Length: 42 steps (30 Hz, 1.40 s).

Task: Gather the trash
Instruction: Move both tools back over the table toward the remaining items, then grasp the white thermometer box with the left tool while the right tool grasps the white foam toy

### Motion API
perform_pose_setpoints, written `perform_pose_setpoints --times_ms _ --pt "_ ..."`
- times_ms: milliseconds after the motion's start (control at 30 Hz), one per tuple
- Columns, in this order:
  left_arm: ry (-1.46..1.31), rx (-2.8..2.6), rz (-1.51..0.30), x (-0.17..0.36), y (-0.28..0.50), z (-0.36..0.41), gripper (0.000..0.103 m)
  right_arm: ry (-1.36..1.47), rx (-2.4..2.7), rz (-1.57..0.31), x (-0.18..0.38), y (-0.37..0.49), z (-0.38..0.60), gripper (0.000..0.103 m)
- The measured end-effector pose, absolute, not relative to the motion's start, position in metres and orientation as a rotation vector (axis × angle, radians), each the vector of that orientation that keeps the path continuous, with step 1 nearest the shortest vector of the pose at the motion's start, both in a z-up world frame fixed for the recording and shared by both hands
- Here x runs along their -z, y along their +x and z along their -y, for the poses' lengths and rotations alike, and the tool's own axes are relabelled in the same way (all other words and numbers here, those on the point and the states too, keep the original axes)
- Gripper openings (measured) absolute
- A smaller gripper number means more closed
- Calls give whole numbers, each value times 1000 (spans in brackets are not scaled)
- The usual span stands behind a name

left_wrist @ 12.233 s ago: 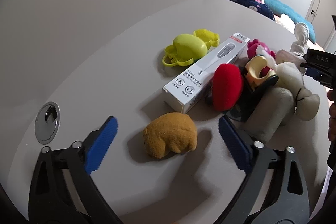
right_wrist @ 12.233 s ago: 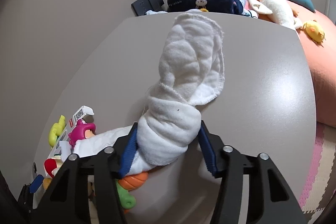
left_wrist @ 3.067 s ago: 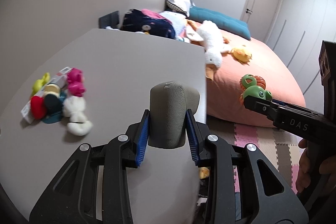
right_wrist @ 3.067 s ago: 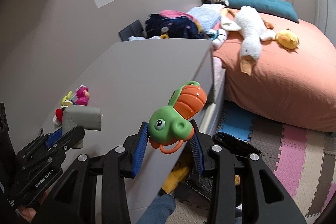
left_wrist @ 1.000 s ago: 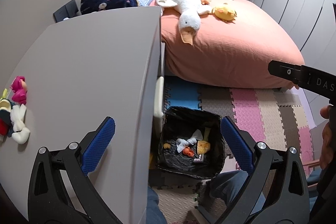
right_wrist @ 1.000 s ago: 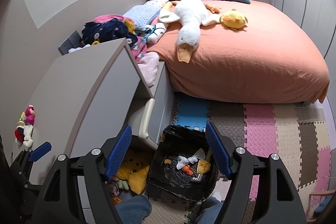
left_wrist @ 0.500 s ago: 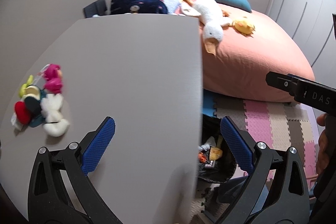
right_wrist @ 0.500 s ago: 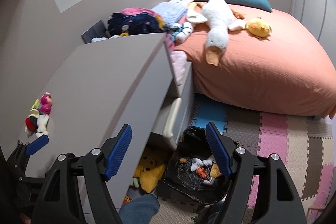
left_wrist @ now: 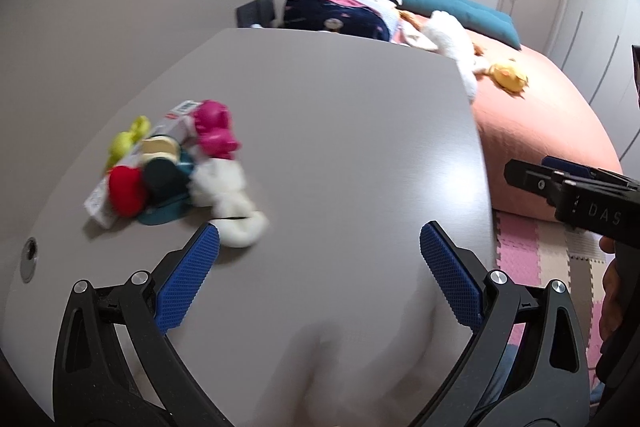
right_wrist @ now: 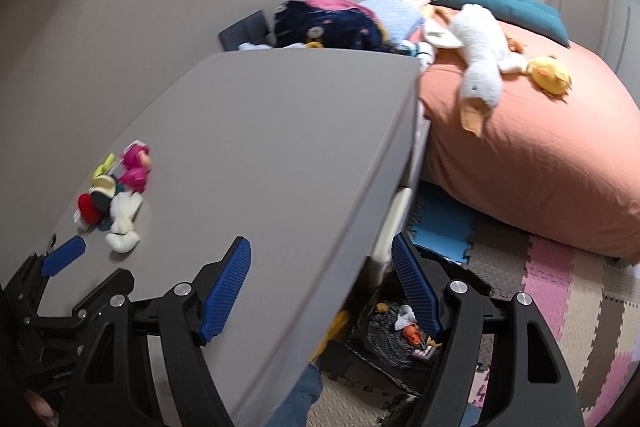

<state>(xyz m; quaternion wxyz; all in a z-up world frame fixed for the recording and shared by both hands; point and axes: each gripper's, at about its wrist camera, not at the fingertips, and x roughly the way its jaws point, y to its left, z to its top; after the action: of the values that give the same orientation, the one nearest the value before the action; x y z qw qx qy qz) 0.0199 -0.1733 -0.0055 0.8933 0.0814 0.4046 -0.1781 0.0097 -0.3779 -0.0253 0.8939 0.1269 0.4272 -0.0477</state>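
Across the room, the bed (right_wrist: 532,155) with its orange cover fills the right side, a white goose plush (right_wrist: 480,51) and a small yellow duck (right_wrist: 548,77) lying on it. Next to it stands the grey desk (left_wrist: 328,155), its top mostly bare. Foam floor mats (right_wrist: 560,291) in pink, beige and blue cover the floor between bed and desk. Below the desk's near edge sits the bin (right_wrist: 384,339), lined with a black bag, with a few small bits of trash in it; the right wrist view looks down on it between the pads.

On the desk's left side lies the pile of trash (left_wrist: 172,163), blurred: a white plush (left_wrist: 228,203) nearest, then a red piece (left_wrist: 126,191), a dark teal piece (left_wrist: 166,183), a pink toy (left_wrist: 214,129), a yellow-green toy (left_wrist: 128,139) and a white box (left_wrist: 178,119) under them.

Both tools are empty. The left gripper (left_wrist: 316,267) hangs over the desk with jaws spread wide, just beside the white plush. The right gripper (right_wrist: 320,291) is also spread, above the desk's edge and the bin.
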Motion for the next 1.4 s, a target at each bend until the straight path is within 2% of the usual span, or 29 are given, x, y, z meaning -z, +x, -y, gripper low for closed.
perform_pose_setpoints --times_ms 667,867,1033,1100,1400 --pt "121 209 -832 6 48 64 96 203 -86 -922 30 63 274 74" --pt "102 174 -833 8 58 36 87 175 -132 -938 33 76 243 74" --pt "97 140 -845 14 73 16 70 148 -161 -952 37 86 221 74" --pt "96 136 -854 17 79 12 67 129 -171 -956 40 91 212 74" --pt "148 132 -886 34 106 9 67 78 -177 -982 51 115 190 74"
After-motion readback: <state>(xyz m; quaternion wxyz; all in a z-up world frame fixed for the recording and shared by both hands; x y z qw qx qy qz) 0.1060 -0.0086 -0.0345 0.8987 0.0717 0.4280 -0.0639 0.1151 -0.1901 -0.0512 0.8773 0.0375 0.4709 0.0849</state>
